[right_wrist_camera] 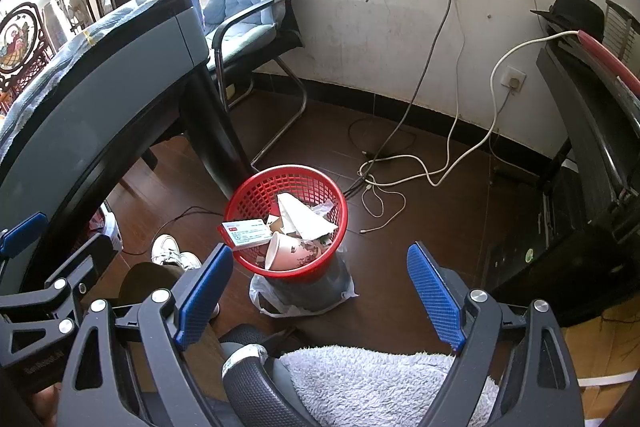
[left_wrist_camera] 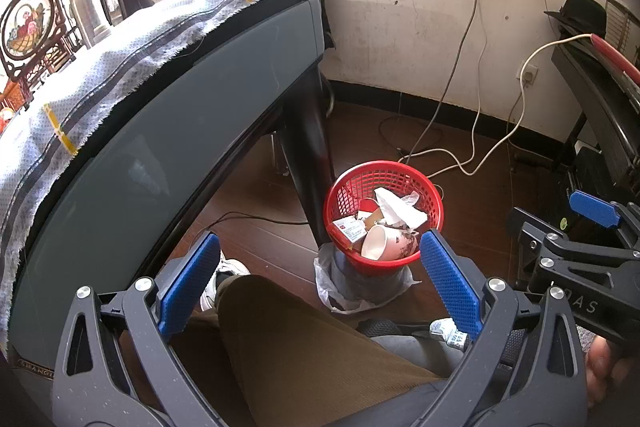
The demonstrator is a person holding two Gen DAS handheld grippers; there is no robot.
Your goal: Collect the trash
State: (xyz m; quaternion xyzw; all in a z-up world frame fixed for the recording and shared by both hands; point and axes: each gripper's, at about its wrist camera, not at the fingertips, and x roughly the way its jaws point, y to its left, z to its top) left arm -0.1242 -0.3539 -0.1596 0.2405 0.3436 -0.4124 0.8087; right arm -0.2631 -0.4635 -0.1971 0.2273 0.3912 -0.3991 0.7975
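A red mesh bin (left_wrist_camera: 434, 201) stands on the brown floor beside the table leg, on a dark base in a plastic bag; it also shows in the right wrist view (right_wrist_camera: 248, 199). It holds a paper cup (left_wrist_camera: 384, 243) (right_wrist_camera: 286, 251), crumpled white paper (left_wrist_camera: 396, 209) (right_wrist_camera: 304, 217) and a small red-and-white box (left_wrist_camera: 350, 229) (right_wrist_camera: 248, 233). My left gripper (left_wrist_camera: 320, 275) is open and empty, held above my lap, short of the bin. My right gripper (right_wrist_camera: 320, 287) is open and empty, just short of the bin; it also shows at the right of the left wrist view (left_wrist_camera: 592, 215).
A grey table (left_wrist_camera: 160, 147) with a blue cloth (left_wrist_camera: 120, 55) fills the left. A chair with a blue cushion (right_wrist_camera: 248, 3) stands behind it. Cables (right_wrist_camera: 400, 171) trail on the floor. A dark cabinet (right_wrist_camera: 580, 147) stands right. My leg (left_wrist_camera: 300, 347) and chair seat (right_wrist_camera: 380, 383) lie below.
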